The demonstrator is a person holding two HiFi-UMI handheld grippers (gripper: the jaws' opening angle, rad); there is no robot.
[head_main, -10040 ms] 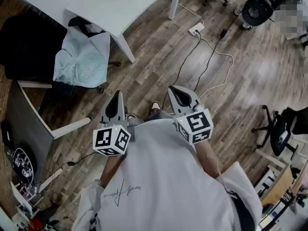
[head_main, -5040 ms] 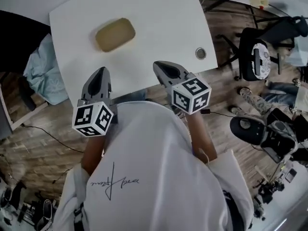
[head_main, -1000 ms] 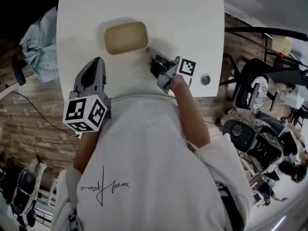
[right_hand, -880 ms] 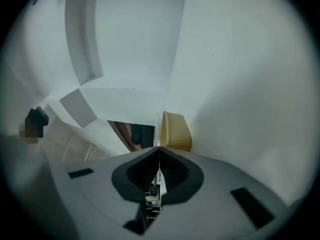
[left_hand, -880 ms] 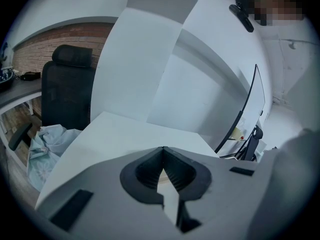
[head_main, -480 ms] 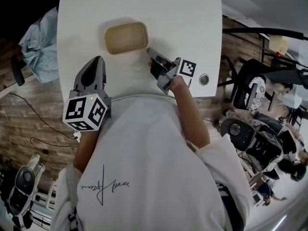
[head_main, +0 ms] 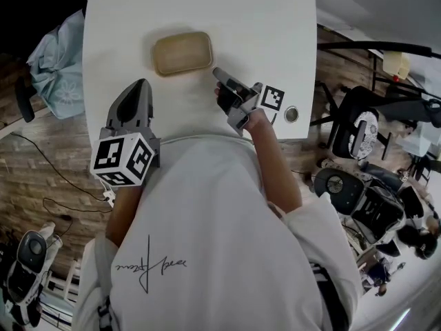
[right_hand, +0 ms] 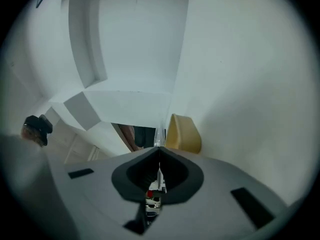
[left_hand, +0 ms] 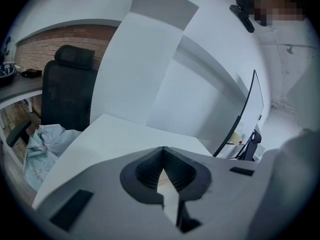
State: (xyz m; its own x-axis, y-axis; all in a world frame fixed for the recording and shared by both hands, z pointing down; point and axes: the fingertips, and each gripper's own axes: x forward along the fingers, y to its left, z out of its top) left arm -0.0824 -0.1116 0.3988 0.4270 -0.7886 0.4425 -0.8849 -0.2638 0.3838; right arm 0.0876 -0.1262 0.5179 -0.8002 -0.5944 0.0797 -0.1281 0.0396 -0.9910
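Right gripper [head_main: 219,74]: closed, empty, just right of tan tray [head_main: 182,53] on counter [head_main: 269,26]. Left gripper [head_main: 140,85]: closed, empty, near edge.

Person [head_main: 207,240] moved up to white table [head_main: 265,19], right gripper [head_main: 216,71] lowered sideways, just beside tan tray [head_main: 182,52]

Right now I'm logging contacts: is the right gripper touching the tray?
Cannot tell. In the head view the right gripper points its tips at the tray corner, too close to show a clear gap or contact.

Head cam steeply down, cam on right tool [head_main: 217,72] low; both see tray [head_main: 182,53].
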